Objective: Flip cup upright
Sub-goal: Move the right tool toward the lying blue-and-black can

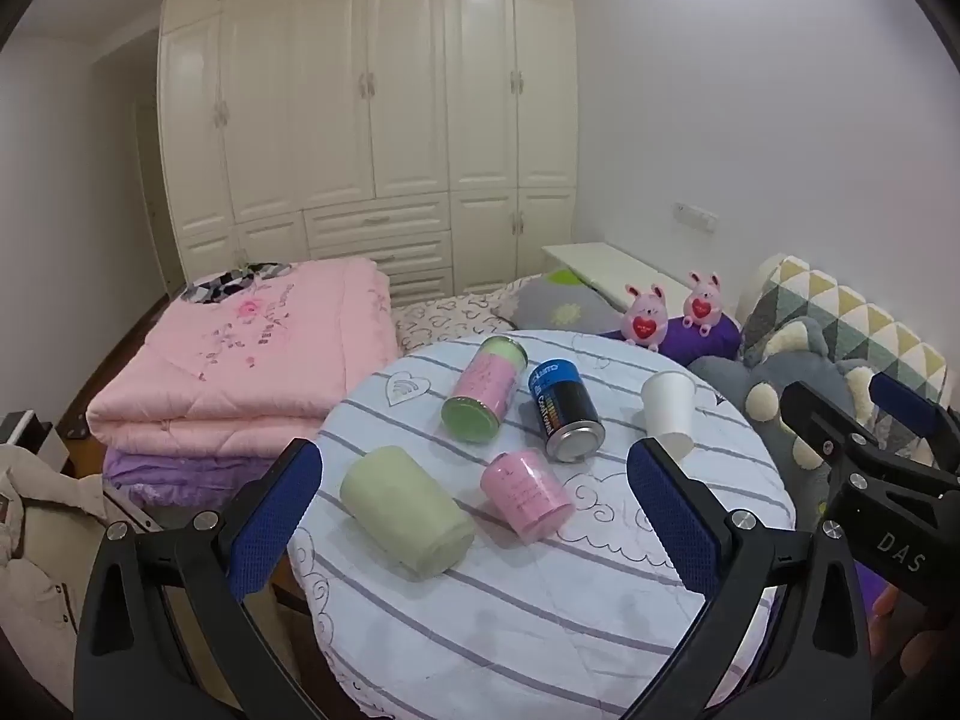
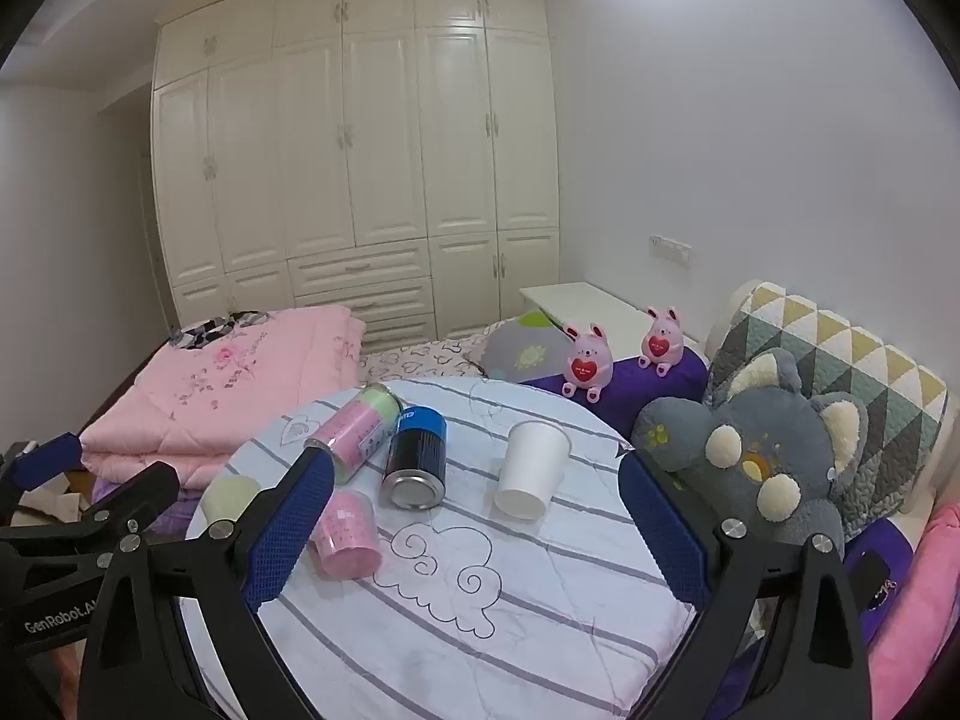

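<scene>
A white paper cup [image 1: 668, 411] [image 2: 531, 469] lies on its side on the round table [image 1: 510, 612] [image 2: 480, 630], its base toward me. A green cup [image 1: 405, 519] [image 2: 231, 495], a pink cup [image 1: 526, 495] [image 2: 348, 534], a pink-and-green can [image 1: 485, 389] [image 2: 357, 432] and a blue-black can [image 1: 565, 413] [image 2: 416, 459] also lie on their sides. My left gripper [image 1: 474, 525] is open and empty, above the table's near side. My right gripper [image 2: 477, 525] is open and empty, short of the white cup; it also shows in the left wrist view [image 1: 852, 414].
A folded pink quilt [image 1: 240, 360] [image 2: 222, 384] lies on the bed to the left. Two pink plush rabbits [image 1: 645, 315] [image 2: 591, 363], a grey plush toy [image 2: 756, 462] and pillows sit behind and right of the table. A white wardrobe [image 1: 366, 120] fills the far wall.
</scene>
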Demonstrator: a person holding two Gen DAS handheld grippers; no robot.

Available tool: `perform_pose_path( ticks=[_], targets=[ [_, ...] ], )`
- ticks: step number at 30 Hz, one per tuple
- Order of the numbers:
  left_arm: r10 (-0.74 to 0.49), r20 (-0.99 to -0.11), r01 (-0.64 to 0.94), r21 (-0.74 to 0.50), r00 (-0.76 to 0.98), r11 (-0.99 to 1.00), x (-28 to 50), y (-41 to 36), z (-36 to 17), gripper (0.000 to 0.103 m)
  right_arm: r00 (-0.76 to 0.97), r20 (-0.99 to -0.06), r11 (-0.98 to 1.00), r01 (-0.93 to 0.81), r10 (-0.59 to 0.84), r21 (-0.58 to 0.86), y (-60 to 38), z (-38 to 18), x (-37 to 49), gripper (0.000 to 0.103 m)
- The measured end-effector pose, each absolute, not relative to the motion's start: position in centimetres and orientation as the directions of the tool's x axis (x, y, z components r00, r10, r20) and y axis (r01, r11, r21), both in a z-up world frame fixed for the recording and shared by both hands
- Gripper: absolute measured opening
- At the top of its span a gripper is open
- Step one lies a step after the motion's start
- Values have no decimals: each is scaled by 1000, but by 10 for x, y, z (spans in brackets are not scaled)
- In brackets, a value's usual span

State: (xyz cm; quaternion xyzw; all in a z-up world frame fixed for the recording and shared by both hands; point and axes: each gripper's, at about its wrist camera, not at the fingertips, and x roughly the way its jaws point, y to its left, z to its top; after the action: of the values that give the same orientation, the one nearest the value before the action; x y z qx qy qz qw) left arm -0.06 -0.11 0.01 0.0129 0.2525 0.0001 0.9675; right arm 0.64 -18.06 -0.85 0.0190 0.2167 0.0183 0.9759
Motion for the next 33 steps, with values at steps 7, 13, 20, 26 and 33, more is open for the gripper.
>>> perform_pose_path(
  ticks=[7,13,20,26,33],
  targets=[
    [7,-498,-1,12,867,1000,-4,2,0,103,907,-420,999,-31,41,31,-179,-8,1,97],
    [-1,-502,4,5,865,1000,-8,8,1,103,895,-445,999,-27,40,35,-176,-9,5,97],
    [7,-508,-5,6,862,1000,-5,7,3,103,893,-448,999,-30,41,32,-174,-14,4,97],
    [11,-526,-10,6,851,1000,6,17,-3,103,884,-465,999,-37,46,28,-169,-18,13,97],
    [23,-539,-22,7,842,1000,18,23,-8,103,871,-488,998,-53,57,24,-165,-24,28,97]
  ],
)
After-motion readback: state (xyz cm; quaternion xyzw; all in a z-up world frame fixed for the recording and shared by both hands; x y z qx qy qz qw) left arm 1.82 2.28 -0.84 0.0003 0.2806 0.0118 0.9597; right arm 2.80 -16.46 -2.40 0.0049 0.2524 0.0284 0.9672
